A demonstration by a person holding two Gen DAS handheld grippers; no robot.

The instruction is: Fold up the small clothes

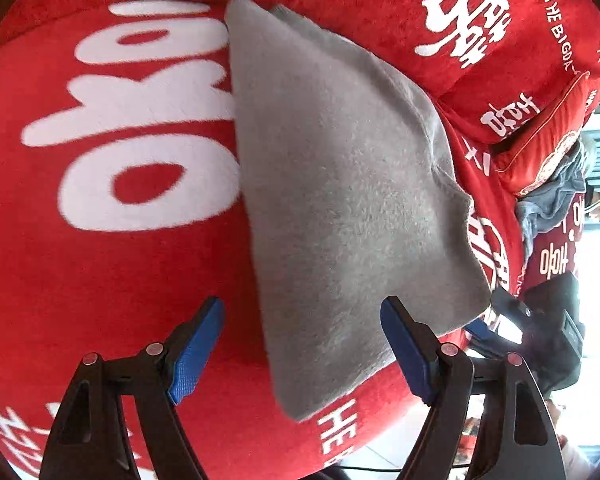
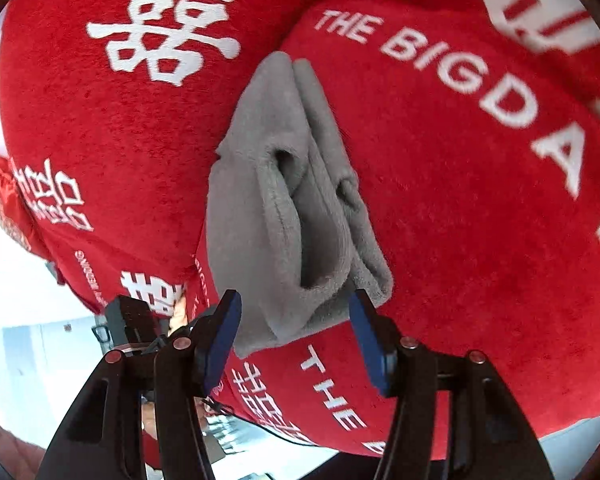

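A small grey fleece garment (image 1: 340, 184) lies folded on a red blanket (image 1: 100, 272) with white lettering. In the left wrist view my left gripper (image 1: 302, 344) is open, its blue pads astride the garment's near corner just above the cloth. In the right wrist view the same garment (image 2: 276, 208) shows its stacked folded layers end-on. My right gripper (image 2: 296, 340) is open, its pads either side of the garment's near end, holding nothing. The right gripper also shows in the left wrist view (image 1: 540, 336) at the garment's right edge.
Red pillows (image 1: 520, 92) with white characters sit behind the garment on the right. A crumpled blue-grey cloth (image 1: 552, 204) lies past them. The blanket's edge drops off to a pale floor (image 2: 28, 320) near both grippers.
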